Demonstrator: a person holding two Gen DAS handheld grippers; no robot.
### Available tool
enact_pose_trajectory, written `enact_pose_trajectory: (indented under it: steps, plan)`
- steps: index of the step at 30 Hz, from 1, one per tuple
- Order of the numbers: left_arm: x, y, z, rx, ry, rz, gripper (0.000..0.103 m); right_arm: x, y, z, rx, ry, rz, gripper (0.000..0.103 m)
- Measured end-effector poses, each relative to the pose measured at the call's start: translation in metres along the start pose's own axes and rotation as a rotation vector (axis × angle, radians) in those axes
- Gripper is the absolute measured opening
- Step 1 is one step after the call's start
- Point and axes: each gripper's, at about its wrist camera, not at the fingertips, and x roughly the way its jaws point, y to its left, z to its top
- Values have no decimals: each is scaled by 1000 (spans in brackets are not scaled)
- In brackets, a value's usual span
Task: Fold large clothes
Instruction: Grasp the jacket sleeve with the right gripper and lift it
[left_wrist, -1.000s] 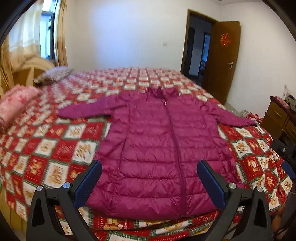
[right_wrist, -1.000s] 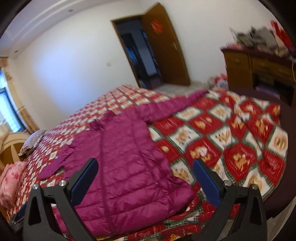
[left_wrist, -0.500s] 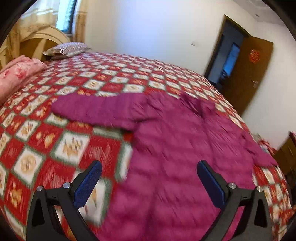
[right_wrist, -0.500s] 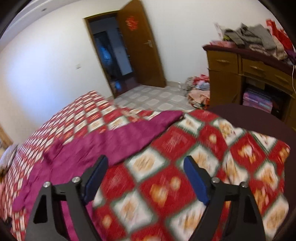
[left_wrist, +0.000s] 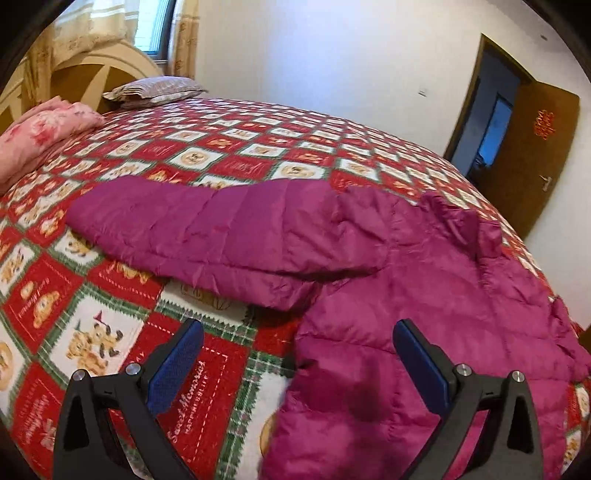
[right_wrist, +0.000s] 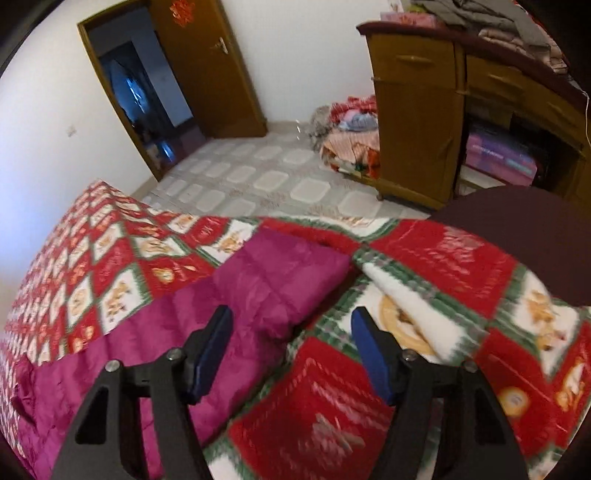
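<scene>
A magenta quilted jacket (left_wrist: 406, 295) lies spread flat on the red patterned bedspread (left_wrist: 110, 332). In the left wrist view its left sleeve (left_wrist: 207, 229) stretches out to the left. My left gripper (left_wrist: 295, 354) is open and empty, low over the jacket's side edge just below that sleeve's armpit. In the right wrist view the other sleeve (right_wrist: 280, 273) ends in a cuff near the bed's edge. My right gripper (right_wrist: 291, 328) is open and empty, just short of that cuff.
A pink folded quilt (left_wrist: 40, 133) and a pillow (left_wrist: 155, 88) lie at the bed's head. Beyond the bed's right edge are tiled floor (right_wrist: 258, 177), a wooden dresser (right_wrist: 417, 122), a pile of clothes (right_wrist: 351, 136) and an open door (right_wrist: 207, 66).
Both grippers have moved in from the foot of the bed. The left has gone toward the left sleeve, the right toward the right sleeve's cuff. Both stay open.
</scene>
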Motion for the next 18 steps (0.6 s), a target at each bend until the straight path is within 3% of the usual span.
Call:
enact_pose_trajectory:
  steps: [3, 5, 7, 8, 11, 14, 18]
  plan:
    - [15, 5, -8, -42, 70, -12, 102, 13, 10, 6, -79, -21, -44, 61]
    - [20, 8, -9, -63, 94, -22, 102, 28, 11, 6, -100, 48, -59, 33]
    - [19, 8, -11, -60, 88, -20, 102, 31, 8, 8, -81, 68, -61, 28]
    - [19, 7, -11, -57, 89, -17, 102, 32, 8, 8, -74, 72, -56, 19]
    - [19, 3, -12, -43, 95, -1, 102, 31, 8, 6, -80, 83, -57, 13]
    - [19, 5, -13, -45, 88, -9, 102, 4, 18, 3, -100, 0, -22, 12]
    - [14, 9, -16, -60, 78, -26, 102, -63, 56, -4, -223, -149, 76, 12]
